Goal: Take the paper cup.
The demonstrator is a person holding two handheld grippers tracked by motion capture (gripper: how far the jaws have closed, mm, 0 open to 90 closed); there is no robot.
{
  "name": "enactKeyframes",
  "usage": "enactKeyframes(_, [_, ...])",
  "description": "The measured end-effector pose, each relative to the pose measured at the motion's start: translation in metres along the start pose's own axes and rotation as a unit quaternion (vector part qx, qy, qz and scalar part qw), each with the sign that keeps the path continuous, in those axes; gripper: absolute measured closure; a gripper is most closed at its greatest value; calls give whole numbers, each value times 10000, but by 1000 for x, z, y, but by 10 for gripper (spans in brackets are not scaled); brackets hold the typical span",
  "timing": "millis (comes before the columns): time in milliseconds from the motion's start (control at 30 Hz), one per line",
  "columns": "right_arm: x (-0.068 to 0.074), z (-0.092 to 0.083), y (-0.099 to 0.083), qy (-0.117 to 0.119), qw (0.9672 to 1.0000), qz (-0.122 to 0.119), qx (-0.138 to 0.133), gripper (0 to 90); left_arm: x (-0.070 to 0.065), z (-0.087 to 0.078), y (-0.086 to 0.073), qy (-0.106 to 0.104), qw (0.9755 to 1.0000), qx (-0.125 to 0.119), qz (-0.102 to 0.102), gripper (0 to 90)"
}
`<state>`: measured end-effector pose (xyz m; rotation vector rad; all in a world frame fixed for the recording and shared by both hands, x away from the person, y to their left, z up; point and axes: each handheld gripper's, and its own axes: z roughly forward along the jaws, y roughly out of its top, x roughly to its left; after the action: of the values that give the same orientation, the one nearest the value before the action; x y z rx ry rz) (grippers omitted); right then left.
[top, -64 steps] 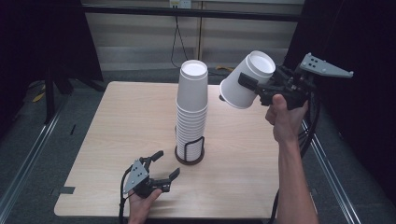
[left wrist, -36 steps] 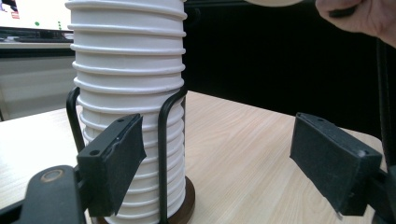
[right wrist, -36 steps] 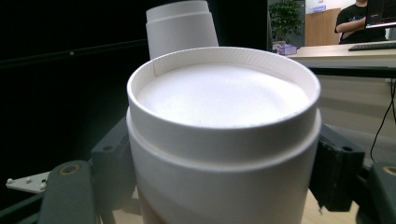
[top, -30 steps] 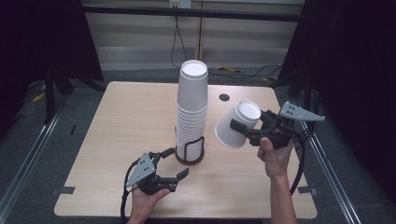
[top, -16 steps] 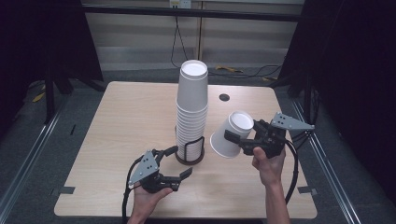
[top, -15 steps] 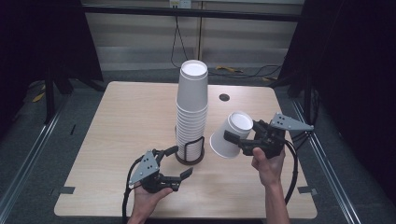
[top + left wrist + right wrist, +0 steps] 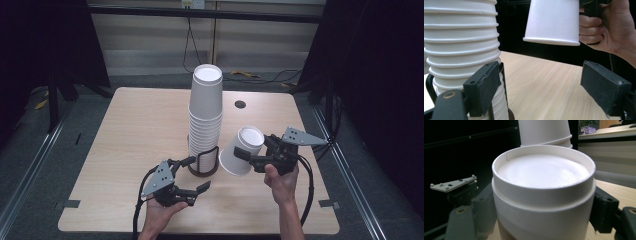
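A tall stack of upturned white paper cups [image 7: 205,117] stands in a black wire holder [image 7: 202,165] at the table's middle. My right gripper [image 7: 246,158] is shut on a single white cup [image 7: 242,150], tilted with its closed base up, just right of the stack and above the table. In the right gripper view that cup [image 7: 544,195] sits between both jaws, with the stack [image 7: 544,131] behind it. My left gripper [image 7: 197,173] is open in front of the holder. In the left gripper view its pads [image 7: 482,86] stand wide apart, with the stack [image 7: 461,50] at left and the held cup [image 7: 552,22] beyond.
The light wooden table [image 7: 130,130] has a small black round hole [image 7: 240,104] behind the stack. Black frame posts and cables stand around it. A hand [image 7: 609,27] holds the right gripper close behind the left gripper's jaws.
My right gripper has come down and leftward with the cup, from high at the right to just beside the stack. The left gripper has edged right toward the holder.
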<state>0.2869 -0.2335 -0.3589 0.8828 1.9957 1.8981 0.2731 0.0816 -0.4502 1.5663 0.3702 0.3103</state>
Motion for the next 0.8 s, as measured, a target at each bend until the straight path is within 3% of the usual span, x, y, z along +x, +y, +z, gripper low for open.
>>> enactKeyframes(400, [2, 4, -8, 113, 9999, 45, 56, 235, -2, 4, 6, -160, 9998, 6, 104, 154])
enactKeyframes(800, [6, 11, -19, 265, 9995, 85, 131, 235, -2, 18, 8, -515, 9986, 78, 101, 153])
